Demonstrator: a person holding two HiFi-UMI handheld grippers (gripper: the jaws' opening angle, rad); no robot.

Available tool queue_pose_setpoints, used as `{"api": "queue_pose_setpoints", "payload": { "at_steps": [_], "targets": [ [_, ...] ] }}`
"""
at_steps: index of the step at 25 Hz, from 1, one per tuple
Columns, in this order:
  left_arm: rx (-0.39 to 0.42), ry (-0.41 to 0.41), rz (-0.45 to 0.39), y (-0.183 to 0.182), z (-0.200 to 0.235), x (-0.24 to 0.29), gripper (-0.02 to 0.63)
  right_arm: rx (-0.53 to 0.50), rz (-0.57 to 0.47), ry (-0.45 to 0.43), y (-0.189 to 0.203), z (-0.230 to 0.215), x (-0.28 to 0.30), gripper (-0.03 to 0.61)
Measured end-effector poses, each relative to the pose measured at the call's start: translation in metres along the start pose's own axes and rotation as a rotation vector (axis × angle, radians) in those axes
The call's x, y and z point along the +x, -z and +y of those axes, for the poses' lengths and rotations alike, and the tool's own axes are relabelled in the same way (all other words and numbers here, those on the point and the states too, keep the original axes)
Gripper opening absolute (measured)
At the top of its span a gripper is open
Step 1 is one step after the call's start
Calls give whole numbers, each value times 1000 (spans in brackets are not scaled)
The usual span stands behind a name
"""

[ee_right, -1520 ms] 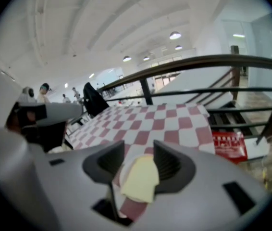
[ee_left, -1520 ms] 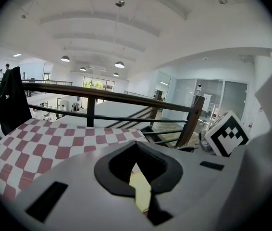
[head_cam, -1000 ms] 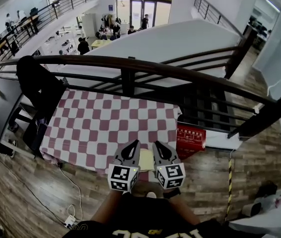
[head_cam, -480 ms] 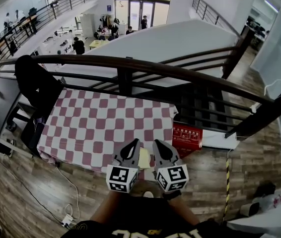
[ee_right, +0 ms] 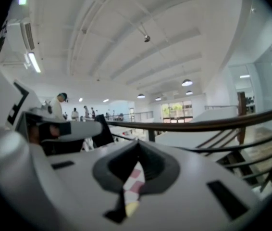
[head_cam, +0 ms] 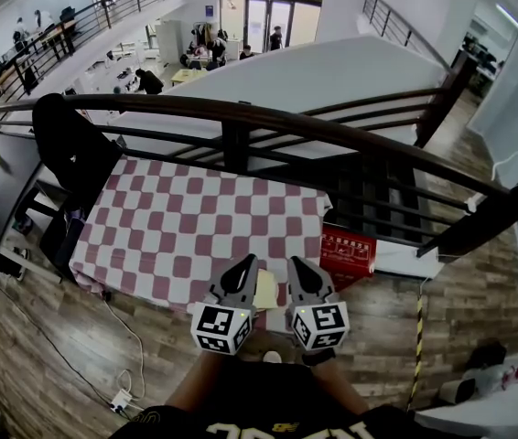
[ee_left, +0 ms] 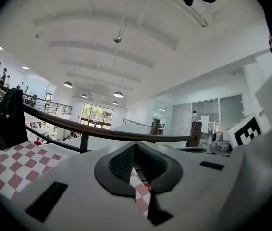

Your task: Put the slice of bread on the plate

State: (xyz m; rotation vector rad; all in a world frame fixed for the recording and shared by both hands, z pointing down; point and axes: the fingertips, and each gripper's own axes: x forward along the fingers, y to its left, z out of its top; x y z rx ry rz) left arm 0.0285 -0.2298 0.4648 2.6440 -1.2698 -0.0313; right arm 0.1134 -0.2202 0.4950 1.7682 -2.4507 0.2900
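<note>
A table with a red-and-white checked cloth (head_cam: 204, 231) stands in front of me. Close to its near edge lies a pale yellowish flat thing (head_cam: 266, 291), partly hidden between the two grippers; I cannot tell whether it is the bread slice. No plate shows in any view. My left gripper (head_cam: 245, 263) hovers over that near edge with its jaws together and nothing in them. My right gripper (head_cam: 296, 265) is just beside it, also shut and empty. In the left gripper view the left gripper (ee_left: 136, 145) points level over the cloth. The right gripper view shows the right gripper (ee_right: 138, 143) closed.
A dark wooden railing (head_cam: 241, 122) runs behind the table. A black jacket (head_cam: 71, 158) hangs at the table's left end. A red box (head_cam: 349, 250) sits on the floor at the right. Cables and a power strip (head_cam: 122, 399) lie on the wooden floor at lower left.
Both grippers stay side by side at the table's near edge. The head view has shifted slightly. The pale thing between them has not moved.
</note>
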Motion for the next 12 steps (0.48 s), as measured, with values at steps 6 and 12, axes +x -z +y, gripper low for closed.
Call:
{"api": "queue_pose_setpoints", "payload": {
  "at_steps": [6, 12],
  "targets": [
    [4, 7, 15, 5, -2, 6, 18, -22, 7, -28, 2, 10, 5, 15],
    [-1, 14, 30, 9, -1, 10, 18, -31, 18, -31, 2, 12, 9, 15]
  ]
}}
